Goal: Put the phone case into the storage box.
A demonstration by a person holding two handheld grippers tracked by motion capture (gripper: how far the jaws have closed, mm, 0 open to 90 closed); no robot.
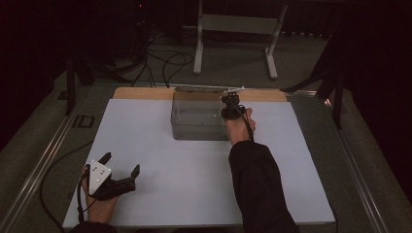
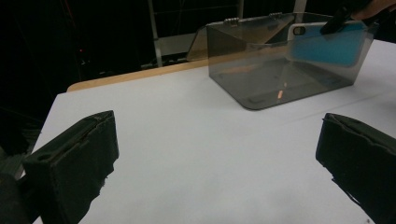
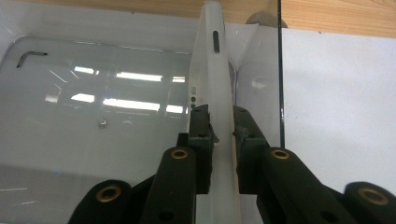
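The 2 fingers (image 3: pixel 201 135) of the right gripper (image 3: pixel 219 133) are clamped on the thin edge of a phone case (image 3: pixel 212 93), one on each face, holding it upright. In the left gripper view the phone case (image 2: pixel 327 44) shows blue with a white rim, standing inside the clear box (image 2: pixel 261 65) at its right end, close against the right wall. In the high view the box (image 1: pixel 194 121) sits at the far middle of the white tabletop (image 1: pixel 160 145), and the right gripper (image 1: pixel 232 109) reaches over its right end. The left gripper (image 1: pixel 119 165) rests at the near left of the tabletop, well apart from the box, its 2 fingers (image 2: pixel 79 154) spread wide with nothing between them.
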